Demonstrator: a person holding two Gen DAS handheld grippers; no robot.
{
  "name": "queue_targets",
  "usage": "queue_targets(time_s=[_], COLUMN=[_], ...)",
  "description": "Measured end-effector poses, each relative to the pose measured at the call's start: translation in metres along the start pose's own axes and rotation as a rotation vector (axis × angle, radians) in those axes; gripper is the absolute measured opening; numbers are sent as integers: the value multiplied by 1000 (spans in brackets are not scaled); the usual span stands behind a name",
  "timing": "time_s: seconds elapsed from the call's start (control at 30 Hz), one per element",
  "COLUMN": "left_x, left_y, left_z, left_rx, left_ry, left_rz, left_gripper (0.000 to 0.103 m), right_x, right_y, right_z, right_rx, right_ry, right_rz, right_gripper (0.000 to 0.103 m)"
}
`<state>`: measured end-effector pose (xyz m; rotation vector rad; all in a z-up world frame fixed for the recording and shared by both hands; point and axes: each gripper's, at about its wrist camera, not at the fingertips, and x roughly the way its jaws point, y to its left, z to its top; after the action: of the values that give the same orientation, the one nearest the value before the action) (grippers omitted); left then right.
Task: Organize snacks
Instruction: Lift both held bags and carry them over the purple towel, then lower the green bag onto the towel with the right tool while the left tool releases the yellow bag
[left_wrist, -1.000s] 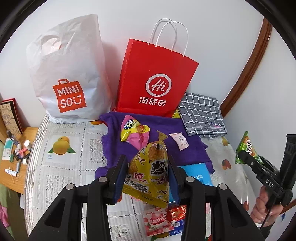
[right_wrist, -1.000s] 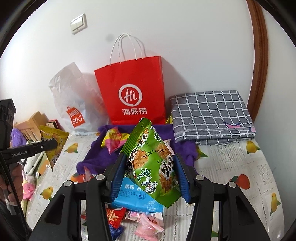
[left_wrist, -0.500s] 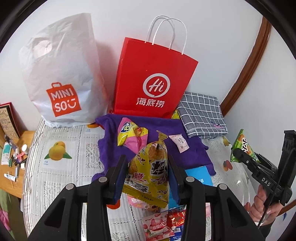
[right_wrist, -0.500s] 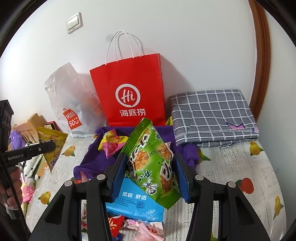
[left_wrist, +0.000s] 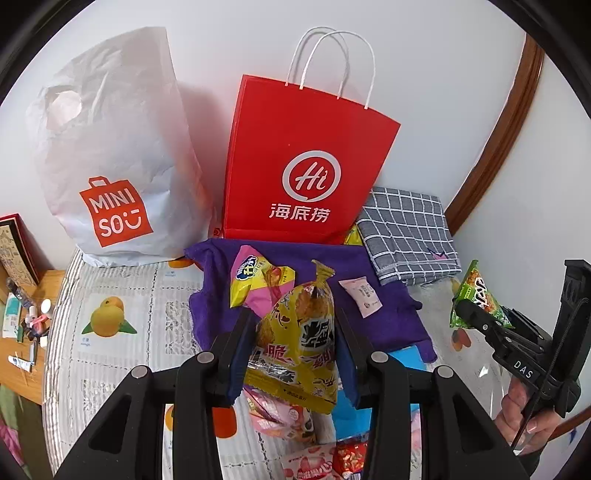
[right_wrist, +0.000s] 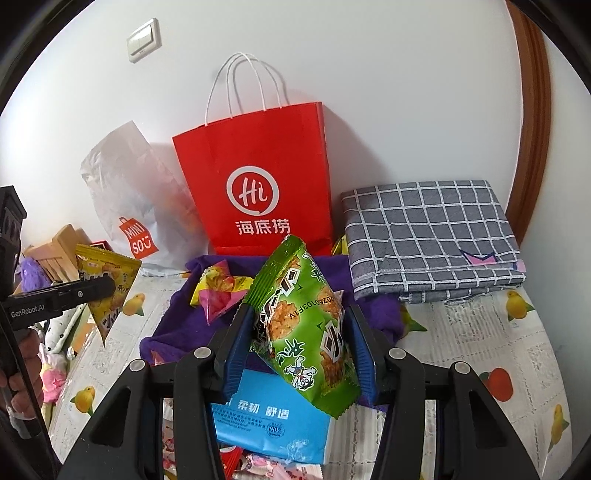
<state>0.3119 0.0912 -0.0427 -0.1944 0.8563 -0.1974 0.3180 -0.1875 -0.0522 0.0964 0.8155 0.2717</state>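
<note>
Both bags at the wall loom larger than a second ago, and the loose packets on the purple cloth (left_wrist: 354, 280) have slid lower in each view: both hands have carried their loads closer to the back of the worktop (left_wrist: 110, 354).

To do this step well, I judge each packet should rise clear of a bag's rim before the grip loosens. The red paper bag (left_wrist: 303, 162) at 12 o'clock stands stiff; whether its mouth gapes cannot be told from here. The white plastic bag (left_wrist: 110, 147) at 10 o'clock is slack and may fold shut, so it wants a slow approach. Keep the two hands well apart so packets do not collide.

The left tool (left_wrist: 291, 354) stands partly closed, its blue pads pressing the sides of the yellow snack packet (left_wrist: 299, 343), which hangs upright above the cloth. The right tool (right_wrist: 299, 343) sits somewhat wider, clenched on the green snack packet (right_wrist: 303, 325), tilted with its top toward 11 o'clock, above a blue tissue pack (right_wrist: 269, 417).
</note>
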Motion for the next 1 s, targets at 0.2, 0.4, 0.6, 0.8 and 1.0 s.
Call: queue_targets(time_s=[0.2,0.4,0.6,0.8,1.0], left_x=[18,35,56,78,100], left_y=[3,4,10,16,25], left_z=[6,12,17,17,13], left_rx=[2,15,5,-8,-22], left_ry=[15,21,41,73,119], left_rz=[3,1,2,1,14], left_gripper=[39,39,39,39,39], right_x=[17,38,66,89,112], right_y=[-6,-13,-18,-18,-25], right_z=[5,10,12,13,7], right_rx=[-1,0,-1,-4,16], right_ry=[9,25,63,94,155], right_rz=[-6,-15,-18,-4,27], right_gripper=[50,49,49,49,49])
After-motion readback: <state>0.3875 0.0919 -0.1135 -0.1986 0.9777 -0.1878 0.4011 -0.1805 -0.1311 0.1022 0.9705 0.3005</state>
